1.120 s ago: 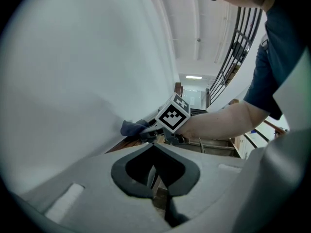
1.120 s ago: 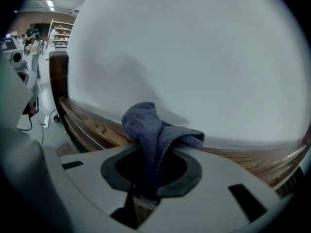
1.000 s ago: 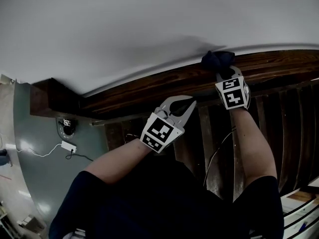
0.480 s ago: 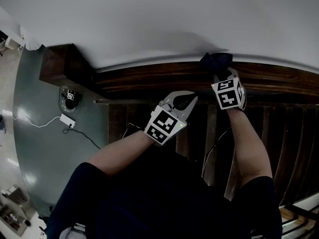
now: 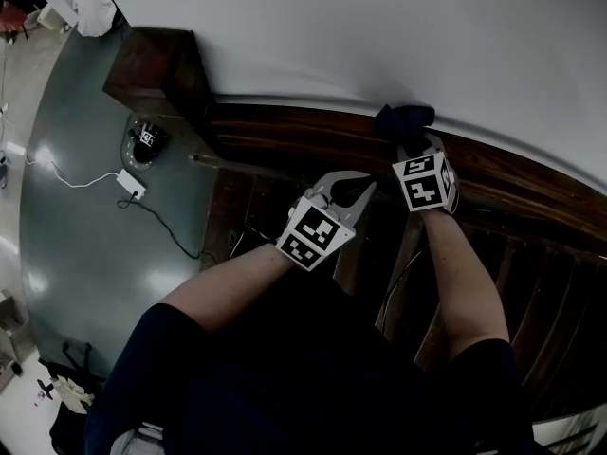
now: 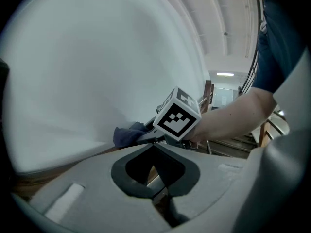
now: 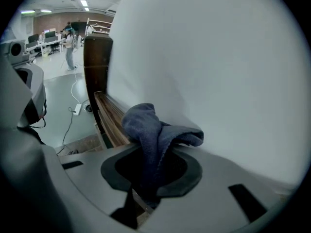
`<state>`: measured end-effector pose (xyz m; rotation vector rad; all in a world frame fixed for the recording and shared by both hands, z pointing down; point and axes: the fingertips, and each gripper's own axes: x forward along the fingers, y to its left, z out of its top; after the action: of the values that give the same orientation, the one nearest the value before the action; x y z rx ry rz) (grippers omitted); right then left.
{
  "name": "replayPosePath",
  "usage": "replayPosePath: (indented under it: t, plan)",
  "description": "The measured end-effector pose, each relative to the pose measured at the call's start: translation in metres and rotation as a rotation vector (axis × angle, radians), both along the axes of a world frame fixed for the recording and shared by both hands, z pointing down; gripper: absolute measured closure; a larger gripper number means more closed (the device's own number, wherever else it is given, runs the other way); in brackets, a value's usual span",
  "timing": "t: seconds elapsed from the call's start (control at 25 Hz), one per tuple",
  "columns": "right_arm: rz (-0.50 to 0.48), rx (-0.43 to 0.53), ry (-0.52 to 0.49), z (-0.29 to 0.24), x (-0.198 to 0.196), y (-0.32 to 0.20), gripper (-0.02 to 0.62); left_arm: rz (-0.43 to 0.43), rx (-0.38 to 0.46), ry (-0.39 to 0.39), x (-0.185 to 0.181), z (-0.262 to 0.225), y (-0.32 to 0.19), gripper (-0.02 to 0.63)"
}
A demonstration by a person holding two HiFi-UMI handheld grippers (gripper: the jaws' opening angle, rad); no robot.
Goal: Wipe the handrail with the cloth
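One dark blue cloth [image 5: 403, 119] is being gripped by the right tongs [image 5: 413, 142]. Its lower part is being pinched between the two closed jaws, while its bunched upper end is being held out past the tips. The cloth is being kept at the top edge of the single dark wooden handrail [image 5: 303, 131], right where the rail is being met by the white wall [image 5: 379, 36]. Whether the cloth is being pressed onto the wood cannot be told.

The left tongs [image 5: 360, 190] are being held just beside the right pair, lower down, in front of the dark balusters under the rail and apart from the cloth. Their jaws are being kept together at the tips, with nothing being gripped between them.

Two marker cubes are being shown, one on each pair of tongs. Two bare forearms are being extended from dark sleeves towards the rail.

At the rail's far left end, one square wooden newel post [image 5: 156, 69] is being seen from above. On the grey-green floor [image 5: 66, 216] beside it, one small white adapter [image 5: 131, 185] is being trailed by two cables, one white and one dark. One dark round object [image 5: 147, 138] is lying close to the foot of the post; what it is cannot be made out.
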<state>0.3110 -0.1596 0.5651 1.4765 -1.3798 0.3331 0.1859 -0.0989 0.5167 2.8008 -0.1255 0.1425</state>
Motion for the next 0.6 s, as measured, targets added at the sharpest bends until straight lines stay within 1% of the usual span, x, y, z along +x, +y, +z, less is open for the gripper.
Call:
replayPosePath:
  t: [0.36,0.6]
  plan:
    - [-0.125,-0.070,-0.057,0.061,-0.075,-0.054,0.506,-0.139,-0.023,-0.046,-0.052,0.034,-0.036,0.603]
    - [-0.209,-0.123,-0.096,0.104,-0.130,-0.091,0.506,-0.237,-0.041,-0.077,-0.084,0.068,-0.063,0.603]
